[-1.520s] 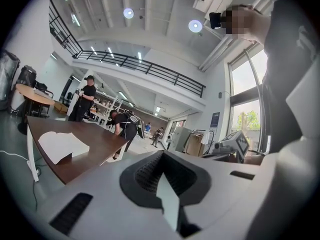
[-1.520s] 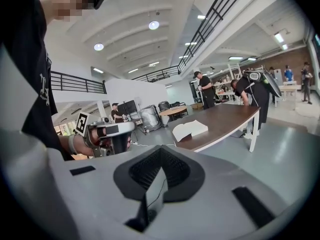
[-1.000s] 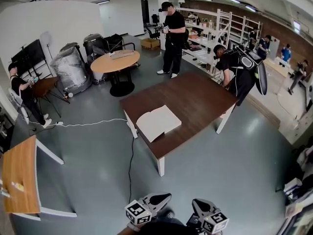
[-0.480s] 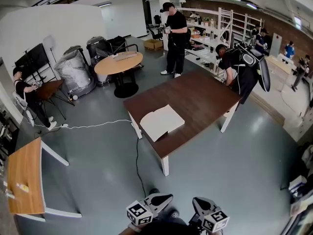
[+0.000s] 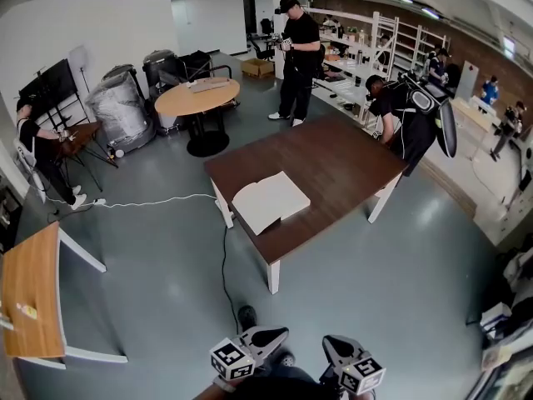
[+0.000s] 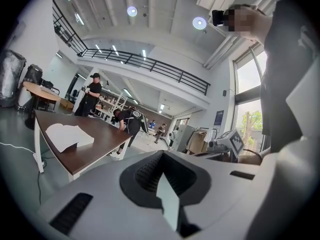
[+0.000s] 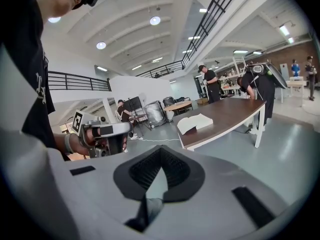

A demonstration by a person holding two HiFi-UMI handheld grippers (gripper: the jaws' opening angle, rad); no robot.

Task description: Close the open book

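While still open, book [image 5: 271, 200] approx same spot on table [image 5: 333, 161], untouched.

I see the book [image 5: 271, 201] lying open and face up on the dark brown table [image 5: 337, 163], just left of centre in the head view. Its two white page spreads fan out from a middle fold, and I can't make out any print on them. It sits skewed to the table's edges, at the table's lower-left end, close to the left edge. In the left gripper view it [image 6: 70, 135] looks thick, its pages slightly arched. In the right gripper view it [image 7: 195, 123] shows small above centre.
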